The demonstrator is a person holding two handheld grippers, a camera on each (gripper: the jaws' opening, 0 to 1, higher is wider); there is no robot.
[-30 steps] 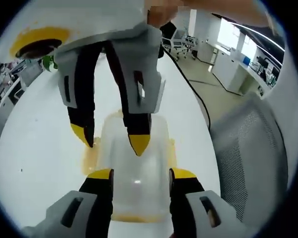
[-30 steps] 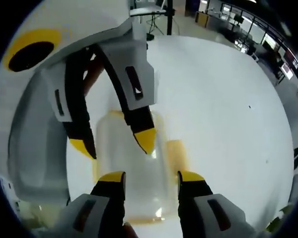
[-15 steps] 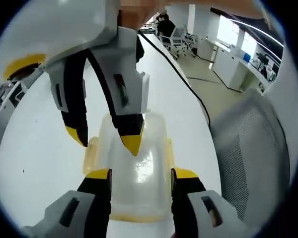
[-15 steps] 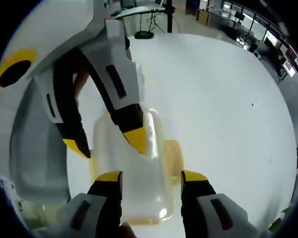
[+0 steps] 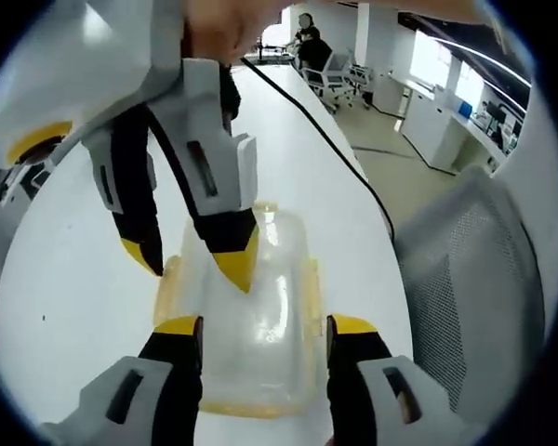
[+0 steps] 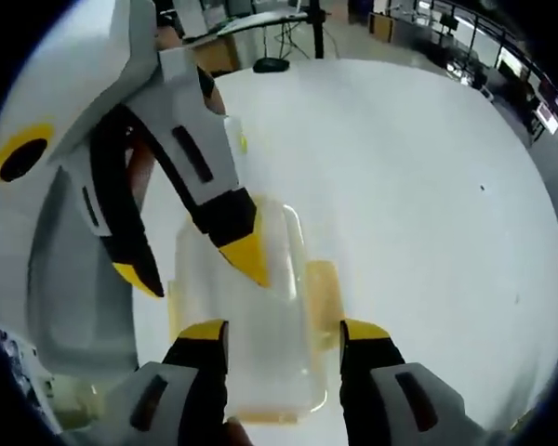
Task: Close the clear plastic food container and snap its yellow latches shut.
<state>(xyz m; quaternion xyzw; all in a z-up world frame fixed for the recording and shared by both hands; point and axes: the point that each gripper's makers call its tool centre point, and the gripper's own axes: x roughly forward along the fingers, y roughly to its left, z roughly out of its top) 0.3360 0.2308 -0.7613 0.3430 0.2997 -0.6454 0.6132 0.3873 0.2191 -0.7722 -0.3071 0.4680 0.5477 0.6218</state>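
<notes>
The clear plastic container (image 5: 265,307) lies on the white table (image 5: 65,279), lid on top. Yellow latches (image 5: 169,281) show along its sides and near end. My left gripper (image 5: 265,327) hovers over it, open, one jaw near each long side. The right gripper (image 5: 189,262) reaches in from above, open, with one yellow tip over the lid and the other by the left latch. In the right gripper view the same container (image 6: 260,353) sits between my right gripper's (image 6: 284,331) open jaws, a yellow latch (image 6: 322,293) sticks out to the right, and the left gripper (image 6: 191,268) hangs over the lid.
A black cable (image 5: 349,153) runs along the table toward its far end. A grey mesh chair (image 5: 470,279) stands just past the table's right edge. Office desks and chairs (image 5: 339,74) lie beyond. The table (image 6: 418,186) spreads wide and white to the right of the container.
Both grippers have drawn back slightly from the container and stayed open. Each opposite gripper's tips now sit a little higher and further left over the lid. The container has not moved.
</notes>
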